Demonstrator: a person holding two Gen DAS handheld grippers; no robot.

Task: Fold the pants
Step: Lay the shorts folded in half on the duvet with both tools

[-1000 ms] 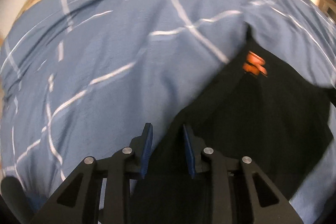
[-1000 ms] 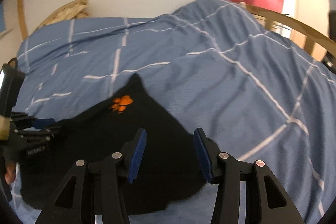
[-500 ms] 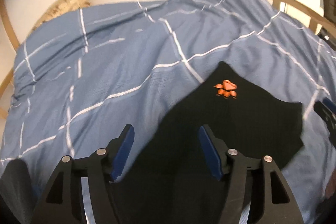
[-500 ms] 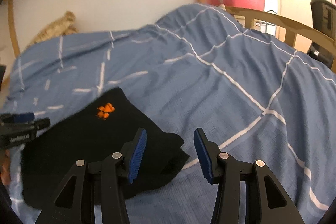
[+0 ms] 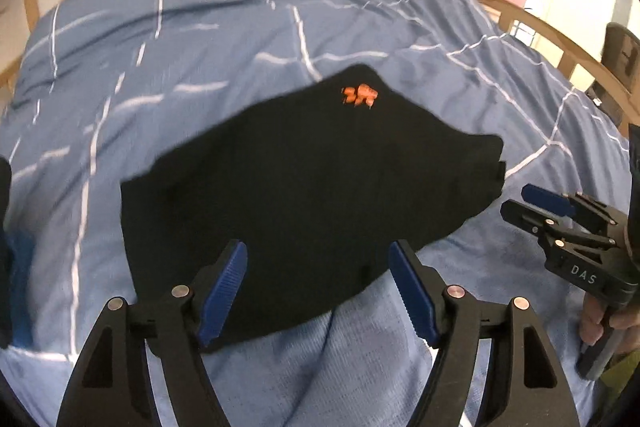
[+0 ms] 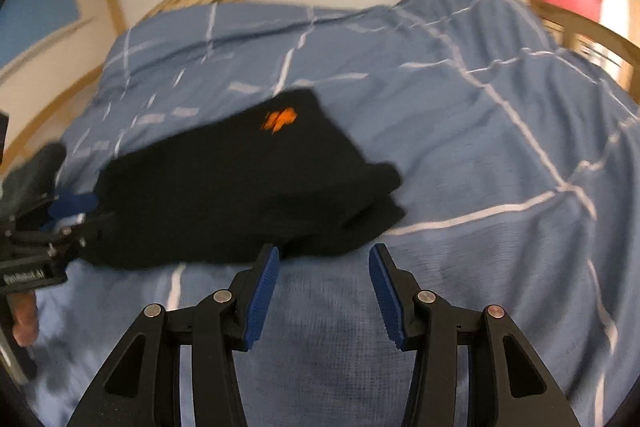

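The black pants (image 5: pixel 304 187), marked by an orange paw print (image 5: pixel 359 95), lie folded into a compact stack on the blue checked duvet (image 5: pixel 200 39) of the bed, layered edges showing at the right end in the right wrist view. The left gripper (image 5: pixel 318 287) hangs over the near edge of the stack with its jaws opening wide; the cloth shows behind the gap but neither pad presses on it. The right gripper (image 6: pixel 320 287) sits over bare duvet just short of the stack, jaws moderately apart and holding nothing

Judging from how the bundle lies, the fold looks close to finished, so the main danger is undoing it. A blue pad (image 5: pixel 224 291) of the left gripper could catch the top layer while the jaws spread and drag it askew. The duvet is soft and rumpled, so pressing near the stack might tip it or let the layers slide apart at the stepped right end. A careless swipe by the right gripper could push that loose corner open
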